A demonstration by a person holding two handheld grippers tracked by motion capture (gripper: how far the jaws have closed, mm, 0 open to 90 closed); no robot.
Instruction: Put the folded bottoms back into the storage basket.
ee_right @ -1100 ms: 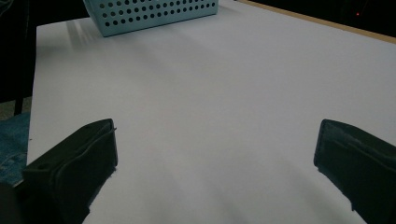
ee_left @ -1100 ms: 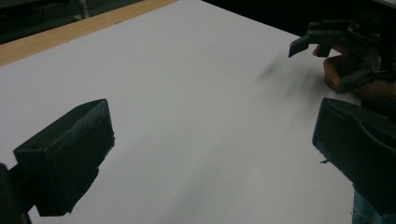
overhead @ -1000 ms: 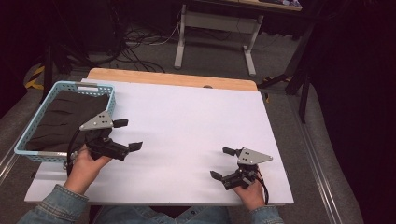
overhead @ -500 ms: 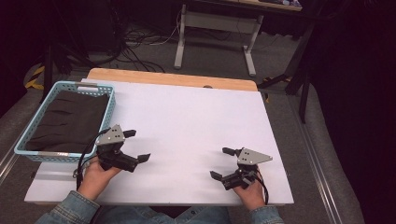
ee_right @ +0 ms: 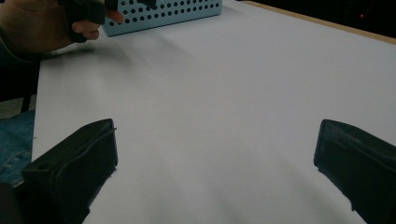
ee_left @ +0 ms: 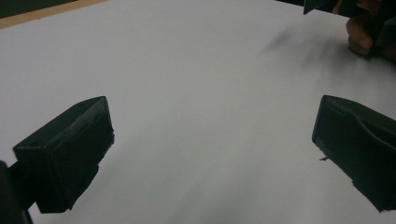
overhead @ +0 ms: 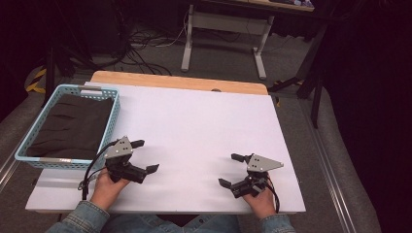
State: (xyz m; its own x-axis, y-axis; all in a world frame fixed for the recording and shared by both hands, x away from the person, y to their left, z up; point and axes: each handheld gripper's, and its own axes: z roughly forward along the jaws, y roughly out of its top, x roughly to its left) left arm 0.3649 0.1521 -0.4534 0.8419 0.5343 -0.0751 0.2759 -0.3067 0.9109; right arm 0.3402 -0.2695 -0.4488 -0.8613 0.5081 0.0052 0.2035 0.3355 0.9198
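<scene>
Left gripper (overhead: 144, 156) near basket (overhead: 29, 154) corner – jaws spread, bare white table (overhead: 194, 126) between. Right gripper (overhead: 231, 170) well apart – jaws spread, empty. Dark cloth (overhead: 73, 126) in basket.

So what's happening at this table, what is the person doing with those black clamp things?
A person sits at a white table with a two-jaw gripper in each hand. The left gripper is near a blue basket that holds a folded black cloth. The right gripper is low over the bare table on the other side. Both have their jaws spread wide and hold nothing. No work on the cloth is under way at this moment.
</scene>
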